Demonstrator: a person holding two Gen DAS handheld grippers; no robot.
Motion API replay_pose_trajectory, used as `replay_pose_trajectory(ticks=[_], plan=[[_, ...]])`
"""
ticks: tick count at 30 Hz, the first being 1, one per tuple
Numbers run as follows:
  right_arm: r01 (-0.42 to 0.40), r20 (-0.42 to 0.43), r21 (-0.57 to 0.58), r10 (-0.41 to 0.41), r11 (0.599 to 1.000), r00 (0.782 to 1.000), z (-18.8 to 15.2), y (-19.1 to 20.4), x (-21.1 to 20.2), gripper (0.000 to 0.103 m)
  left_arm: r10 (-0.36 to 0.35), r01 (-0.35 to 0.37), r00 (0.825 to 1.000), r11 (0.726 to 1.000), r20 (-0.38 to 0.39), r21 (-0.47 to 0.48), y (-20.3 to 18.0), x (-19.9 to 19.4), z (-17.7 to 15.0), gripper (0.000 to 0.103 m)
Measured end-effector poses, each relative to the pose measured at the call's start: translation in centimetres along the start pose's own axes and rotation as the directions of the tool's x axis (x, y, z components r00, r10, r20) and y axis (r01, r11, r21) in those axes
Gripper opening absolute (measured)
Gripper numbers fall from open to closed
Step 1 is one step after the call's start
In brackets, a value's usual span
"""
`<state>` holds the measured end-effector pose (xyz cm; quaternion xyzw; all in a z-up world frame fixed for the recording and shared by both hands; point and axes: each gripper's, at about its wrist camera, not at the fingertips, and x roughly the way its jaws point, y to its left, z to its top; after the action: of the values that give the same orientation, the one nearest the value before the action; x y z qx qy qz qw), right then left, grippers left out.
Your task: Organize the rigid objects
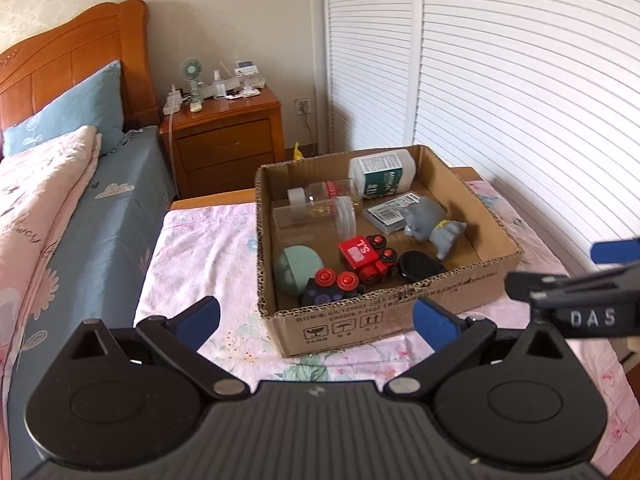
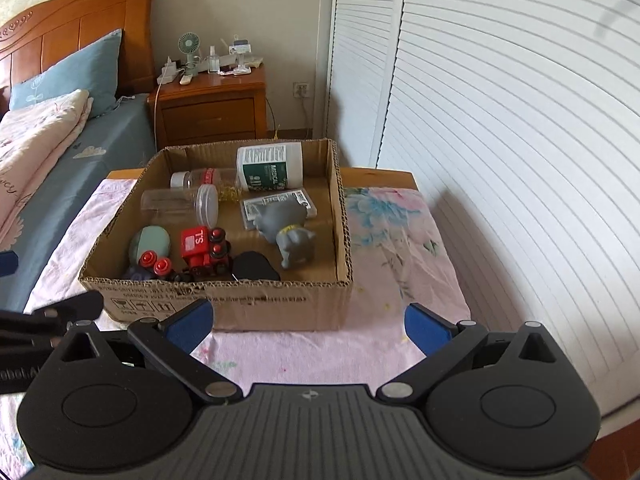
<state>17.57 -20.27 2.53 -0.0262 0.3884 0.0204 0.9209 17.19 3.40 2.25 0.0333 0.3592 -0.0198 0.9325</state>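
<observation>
Both your left tool (image 1: 316, 320) and right tool (image 2: 310, 326) hang empty with jaws spread wide just in front of the cardboard box (image 2: 224, 304), where the red toy train (image 2: 202, 246), grey elephant figure (image 2: 290, 232) and bottles already lie gathered.

Low wooden counter (image 2: 376, 178) beside the bed, covered almost edge to edge by a pink floral cloth (image 2: 400, 240) — bare wood showing only as a strip along the far edge. Cloth rumpled, printed with blue and pink flowers, hanging a little over the near side.

Directly on the cloth — one open cardboard box (image 2: 248, 304), set toward the left half in the right wrist view, printed text and handling symbols on its near wall. Cloth bare to the right of the box and in front of it. In the left wrist view, same box (image 1: 400, 312) turned at an angle, cloth (image 1: 200, 256) bare to its left.
</observation>
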Motion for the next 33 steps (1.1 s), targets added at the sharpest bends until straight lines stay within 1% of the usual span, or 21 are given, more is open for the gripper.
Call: replay_pose_trajectory(ticks=[11,20,33], plan=[[0.001,0.013,0.009,-0.001,1.000,1.000,-0.4,0.0,-0.7,0.103,0.020,-0.020,1.000,1.000,-0.009,-0.003,-0.2,-0.5,0.0,0.102],[0.001,0.024,0.020,-0.001,1.000,1.000,-0.4,-0.4,-1.2,0.103,0.016,-0.016,1.000,1.000,0.000,-0.014,-0.1,-0.9,0.1,0.102],[0.004,0.028,0.013,-0.004,1.000,1.000,-0.5,-0.4,-1.5,0.103,0.028,-0.028,1.000,0.999,0.000,-0.019,-0.4,-1.0,0.2,0.102]])
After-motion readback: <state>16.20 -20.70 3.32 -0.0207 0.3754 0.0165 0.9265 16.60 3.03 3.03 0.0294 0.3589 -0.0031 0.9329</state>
